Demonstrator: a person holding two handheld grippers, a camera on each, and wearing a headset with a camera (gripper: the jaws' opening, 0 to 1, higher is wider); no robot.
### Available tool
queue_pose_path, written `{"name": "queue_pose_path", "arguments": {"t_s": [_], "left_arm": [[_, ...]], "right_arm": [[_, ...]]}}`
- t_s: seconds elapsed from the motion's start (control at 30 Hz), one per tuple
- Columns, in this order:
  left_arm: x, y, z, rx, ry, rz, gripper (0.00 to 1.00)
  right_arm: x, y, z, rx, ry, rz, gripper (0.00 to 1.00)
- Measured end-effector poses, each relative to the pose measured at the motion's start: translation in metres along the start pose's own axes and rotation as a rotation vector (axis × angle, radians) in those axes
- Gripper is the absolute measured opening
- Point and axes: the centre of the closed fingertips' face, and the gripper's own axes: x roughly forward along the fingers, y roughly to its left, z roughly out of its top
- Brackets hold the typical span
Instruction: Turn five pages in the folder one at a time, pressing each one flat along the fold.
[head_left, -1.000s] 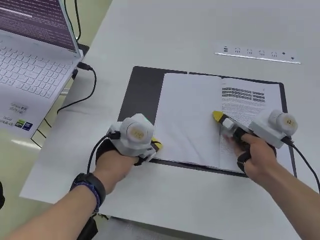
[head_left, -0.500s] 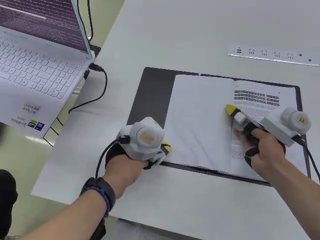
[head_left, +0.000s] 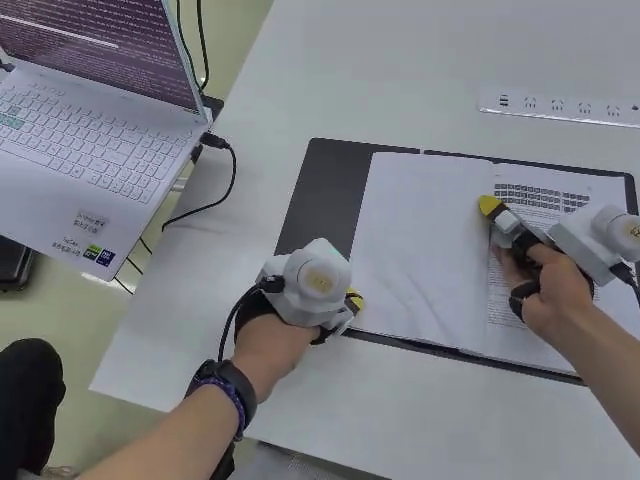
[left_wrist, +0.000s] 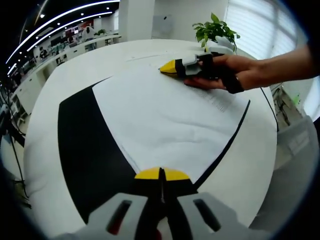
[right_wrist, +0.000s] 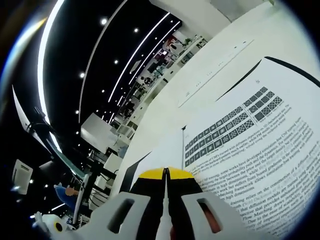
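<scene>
A black folder (head_left: 318, 190) lies open on the white table. A blank white page (head_left: 420, 250) is turned over its left half, and a printed page (head_left: 560, 200) lies on the right. My left gripper (head_left: 350, 300) is shut, with its yellow tips (left_wrist: 161, 173) at the near left corner of the blank page (left_wrist: 165, 115). I cannot tell whether it pinches the paper. My right gripper (head_left: 490, 207) is shut too, and its tips (right_wrist: 165, 172) rest on the fold beside the printed text (right_wrist: 250, 150). It also shows in the left gripper view (left_wrist: 170, 66).
An open laptop (head_left: 90, 130) stands at the far left, and its black cable (head_left: 215, 180) runs toward the folder's left edge. A power strip (head_left: 560, 108) is set into the table beyond the folder. The table's near edge is just below my left hand.
My right gripper has slid away from me along the fold, toward the top of the page. The left gripper has stayed at the page's near corner. The head camera has shifted.
</scene>
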Motion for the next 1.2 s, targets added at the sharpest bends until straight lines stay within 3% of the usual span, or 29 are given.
{"name": "queue_pose_path", "arguments": {"t_s": [0.53, 0.77, 1.1, 1.2], "left_arm": [[0.0, 0.0, 0.001, -0.023, -0.006, -0.007, 0.0], [-0.001, 0.001, 0.001, -0.058, -0.016, -0.004, 0.0], [-0.001, 0.001, 0.001, -0.089, -0.038, -0.004, 0.0], [-0.001, 0.001, 0.001, -0.09, -0.037, -0.006, 0.0]], "right_arm": [[0.031, -0.004, 0.025, -0.006, -0.035, -0.034, 0.0], [0.048, -0.017, 0.038, 0.039, -0.049, -0.043, 0.0], [0.046, -0.015, 0.034, 0.004, -0.039, -0.027, 0.0], [0.04, -0.01, 0.027, -0.042, -0.026, -0.029, 0.0]]}}
